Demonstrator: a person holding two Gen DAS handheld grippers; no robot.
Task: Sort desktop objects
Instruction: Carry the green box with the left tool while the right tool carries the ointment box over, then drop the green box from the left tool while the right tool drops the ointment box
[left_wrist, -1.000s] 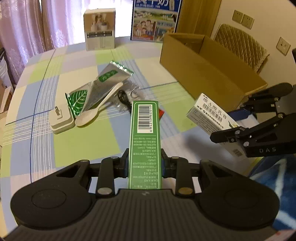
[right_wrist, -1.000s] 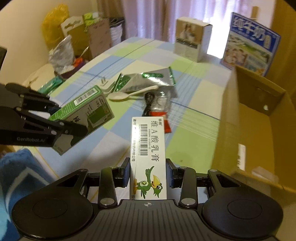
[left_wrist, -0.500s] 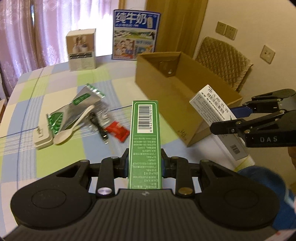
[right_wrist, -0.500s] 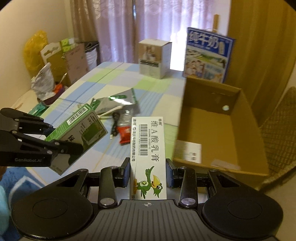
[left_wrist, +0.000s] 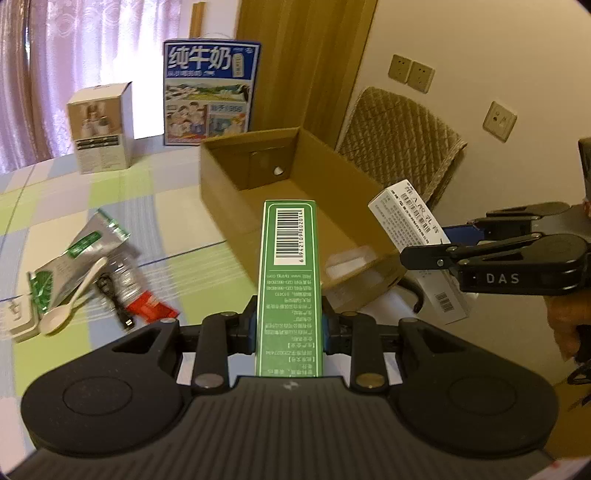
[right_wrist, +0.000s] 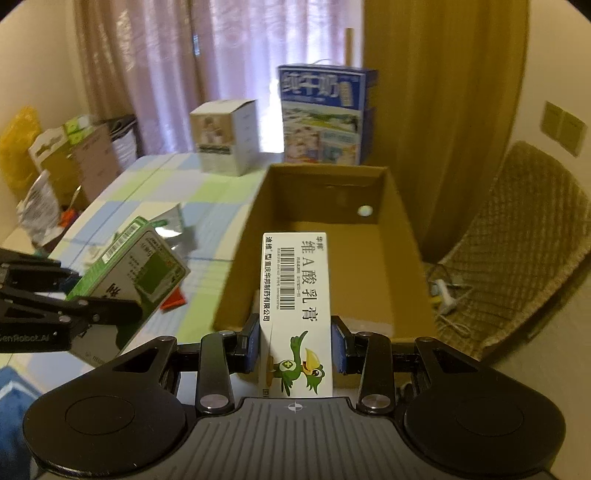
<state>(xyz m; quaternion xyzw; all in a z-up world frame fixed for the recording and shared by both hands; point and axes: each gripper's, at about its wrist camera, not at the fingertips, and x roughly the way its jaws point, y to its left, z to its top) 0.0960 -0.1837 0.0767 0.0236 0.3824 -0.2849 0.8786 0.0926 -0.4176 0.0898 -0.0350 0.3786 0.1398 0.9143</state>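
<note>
My left gripper (left_wrist: 289, 326) is shut on a long green box (left_wrist: 289, 273) with a barcode, held in the air near the open cardboard box (left_wrist: 236, 192). My right gripper (right_wrist: 295, 347) is shut on a white ointment box (right_wrist: 297, 306) with a green bird, held just before the cardboard box's near wall (right_wrist: 236, 295). The right gripper (left_wrist: 424, 254) and its white box (left_wrist: 413, 229) show at the right of the left wrist view. The left gripper (right_wrist: 122, 314) with the green box (right_wrist: 129, 266) shows at the left of the right wrist view.
On the checked tablecloth (left_wrist: 110, 206) lie a silver-green pouch (left_wrist: 77, 254), a white spoon (left_wrist: 70, 302), a black cable (left_wrist: 114, 299), a red packet (left_wrist: 151, 306) and a white charger (left_wrist: 14, 321). A milk carton (left_wrist: 208, 92) and a small box (left_wrist: 99, 129) stand at the back. A wicker chair (left_wrist: 402, 144) stands beyond the cardboard box.
Both grippers have lifted and swung right towards the cardboard box, each still holding its box. The loose items on the table have slid to the left of view.
</note>
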